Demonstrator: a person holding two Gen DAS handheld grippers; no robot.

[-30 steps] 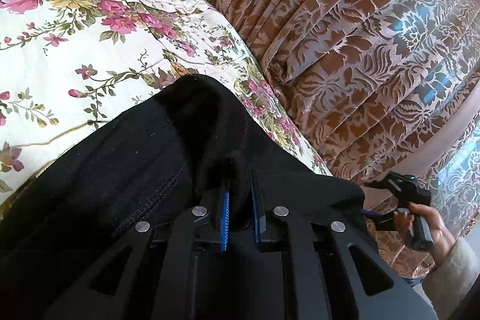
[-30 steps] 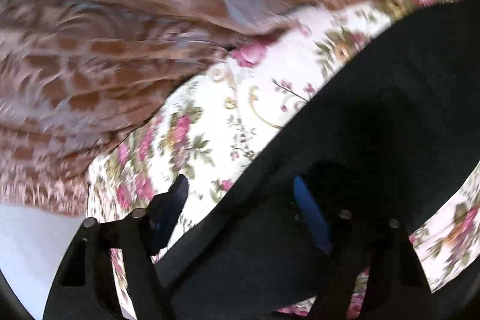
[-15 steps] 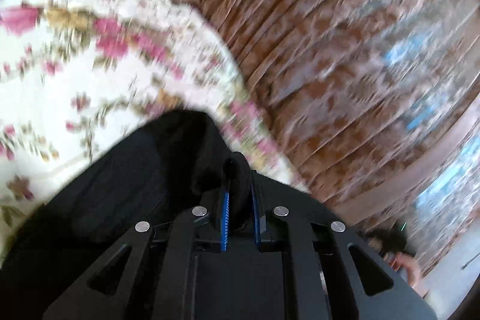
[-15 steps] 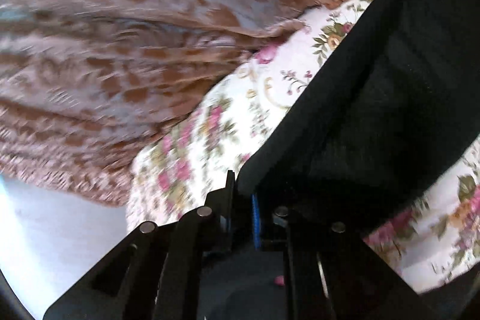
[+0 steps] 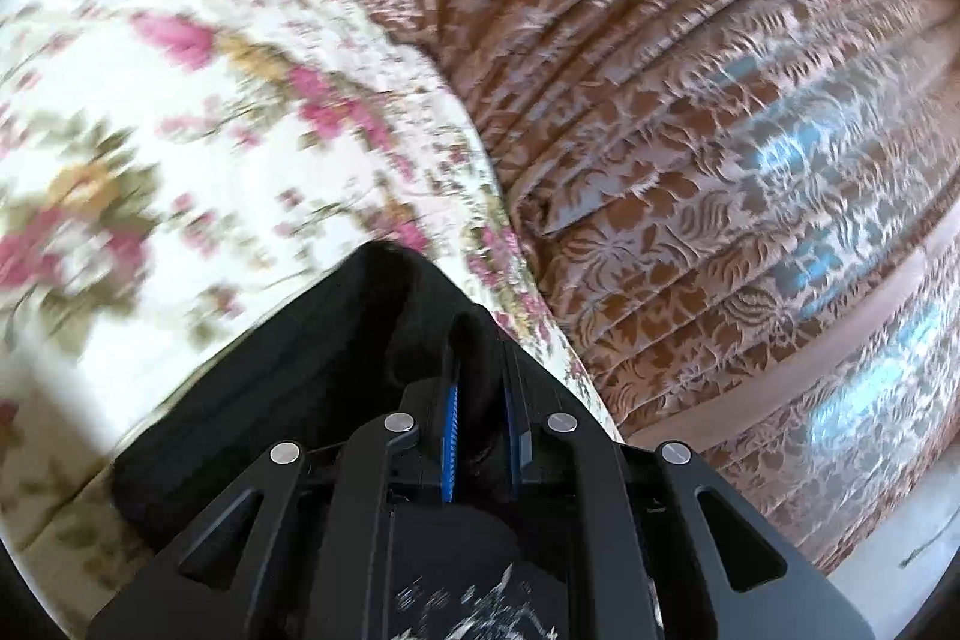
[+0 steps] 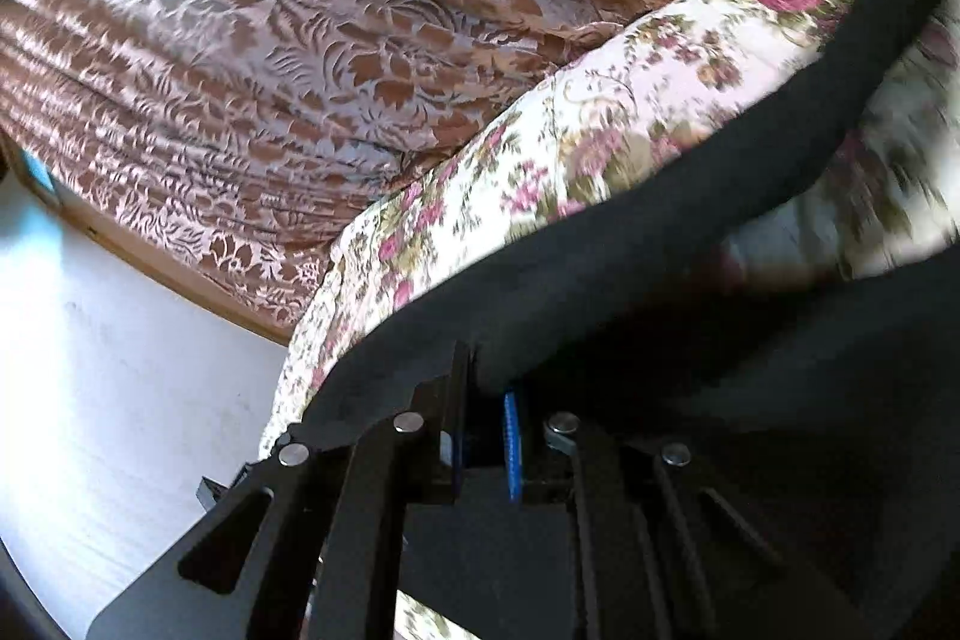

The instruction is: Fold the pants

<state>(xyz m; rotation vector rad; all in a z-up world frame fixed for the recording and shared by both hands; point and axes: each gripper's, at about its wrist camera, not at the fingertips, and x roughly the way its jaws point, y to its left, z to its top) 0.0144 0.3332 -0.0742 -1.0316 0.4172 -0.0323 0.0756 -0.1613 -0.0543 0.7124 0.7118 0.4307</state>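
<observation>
The left claw (image 5: 480, 388) is clamped on a bunched fold of the black pants (image 5: 336, 358), the cloth pinched between its blue pads (image 5: 450, 412) and rising in a hump just past the fingertips. The pants drape from there down onto the floral bedspread (image 5: 180, 148), near the bed's edge, with the brown patterned curtain (image 5: 690, 130) hanging just beside it.

The right claw (image 6: 486, 400) is likewise closed on the pants (image 6: 600, 280), gripping a band-like edge that stretches up and to the right across the floral bedspread (image 6: 630, 70). Beneath that taut edge the bedspread shows through, so the cloth there is lifted clear of the bed.

The step in hand looks like carrying one part of the pants over to lay it on another. To do it well, both grips should stay firm and level with each other, the cloth kept lightly taut so that no slack bunches, and the edges brought to meet before either claw lets go. A slipping pinch or uneven pull would skew the fold.

No containers are in view.
</observation>
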